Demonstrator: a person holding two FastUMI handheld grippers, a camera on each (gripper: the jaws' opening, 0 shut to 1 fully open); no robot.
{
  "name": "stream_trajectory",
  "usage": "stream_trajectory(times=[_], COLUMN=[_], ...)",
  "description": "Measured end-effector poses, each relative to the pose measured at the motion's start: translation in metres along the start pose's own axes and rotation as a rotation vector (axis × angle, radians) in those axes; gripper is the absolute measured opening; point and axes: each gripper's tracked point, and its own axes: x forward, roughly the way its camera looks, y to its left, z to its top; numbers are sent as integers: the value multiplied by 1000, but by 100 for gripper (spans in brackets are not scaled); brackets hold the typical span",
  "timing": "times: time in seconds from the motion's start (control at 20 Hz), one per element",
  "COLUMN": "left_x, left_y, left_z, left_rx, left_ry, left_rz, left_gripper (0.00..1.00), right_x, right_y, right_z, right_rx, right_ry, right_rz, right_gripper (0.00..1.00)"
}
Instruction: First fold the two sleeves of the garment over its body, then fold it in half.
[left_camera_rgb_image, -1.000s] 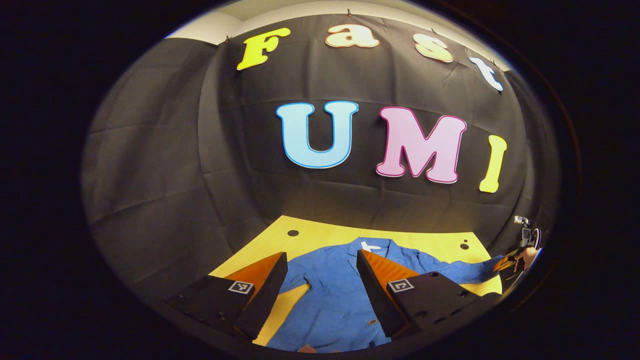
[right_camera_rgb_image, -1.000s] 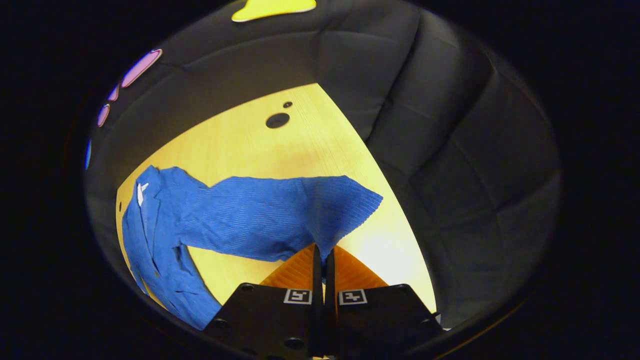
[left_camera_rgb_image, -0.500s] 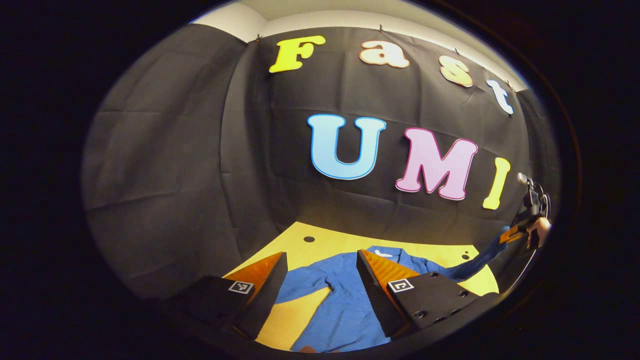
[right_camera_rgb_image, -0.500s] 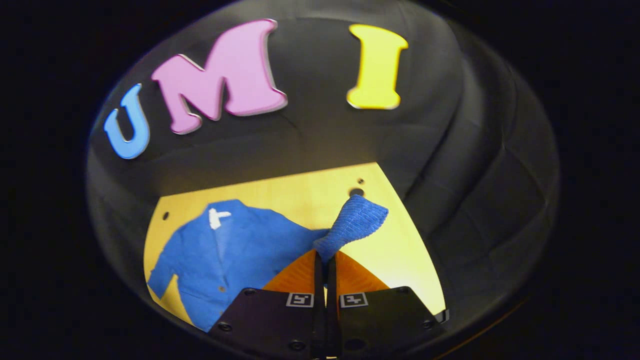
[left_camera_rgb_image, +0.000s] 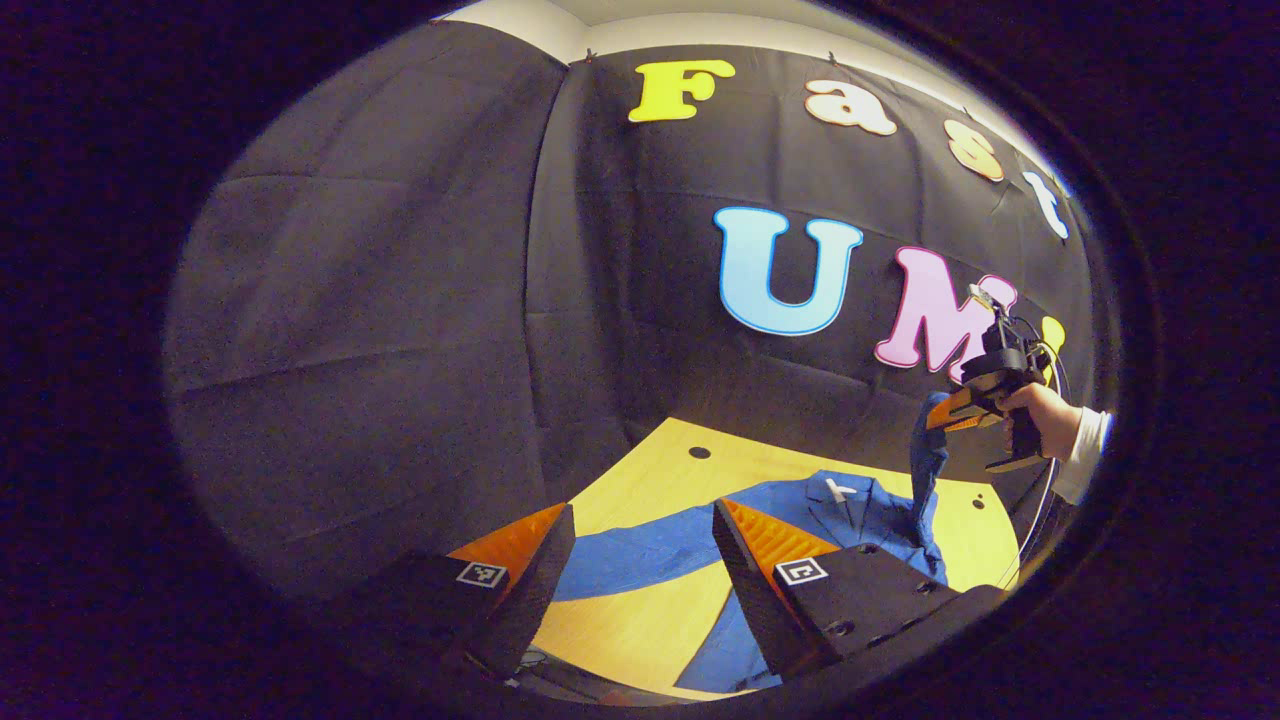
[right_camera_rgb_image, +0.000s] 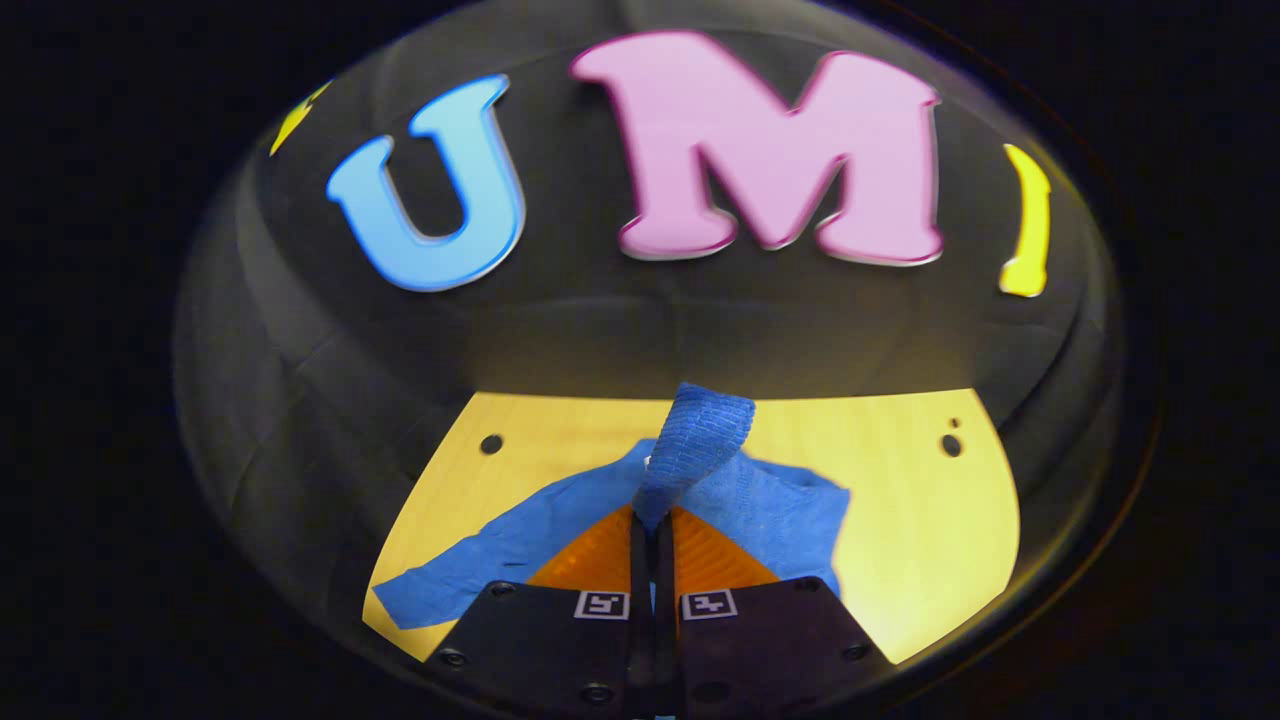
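Right now I am in the first step, folding a sleeve over the body of the garment (left_camera_rgb_image: 850, 510), a blue jacket lying flat on the yellow wooden table (left_camera_rgb_image: 640, 620). My right gripper (right_camera_rgb_image: 652, 520) is clenched on the end of one sleeve (right_camera_rgb_image: 700, 440), both fingers pinching the cloth, and it holds that cuff raised above the jacket's body. In the left gripper view the same sleeve hangs down from that gripper as a narrow strip (a hand (left_camera_rgb_image: 1035, 410) and a pale cuff grip the tool). My left gripper (left_camera_rgb_image: 640, 550) stands open, grasping nothing, above the table just beside the jacket's other sleeve (left_camera_rgb_image: 640, 555), which lies stretched out flat.

Next, I judge, the raised cuff must be carried across the jacket's chest, lowered and released.

The cloth looks ribbed, soft and limp; the table is smooth, with small dark round holes.
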Motion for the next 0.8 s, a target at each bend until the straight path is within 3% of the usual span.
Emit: stream_trajectory(times=[0.1, 0.35, 0.55, 0.6, 0.65, 0.8], left_x=[-4, -18, -20, -14, -6, 16], left_y=[28, 82, 93, 92, 88, 64], left_z=[-17, -54, -83, -89, -95, -112], left_rx=[-12, -52, -105, -132, -161, -273], left_ry=[30, 110, 170, 194, 226, 332], left_rz=[42, 140, 149, 142, 128, 68], left_gripper=[80, 80, 80, 80, 80, 83], right_x=[45, 132, 157, 156, 152, 141], right_y=[42, 68, 83, 88, 101, 112], right_z=[-50, -170, -196, -196, -190, -164], right_rx=[-5, -34, 53, 82, 115, 121], right_ry=[92, 328, 399, 411, 406, 342], right_rz=[38, 59, 121, 146, 208, 287], right_gripper=[4, 4, 9, 16, 37, 99])
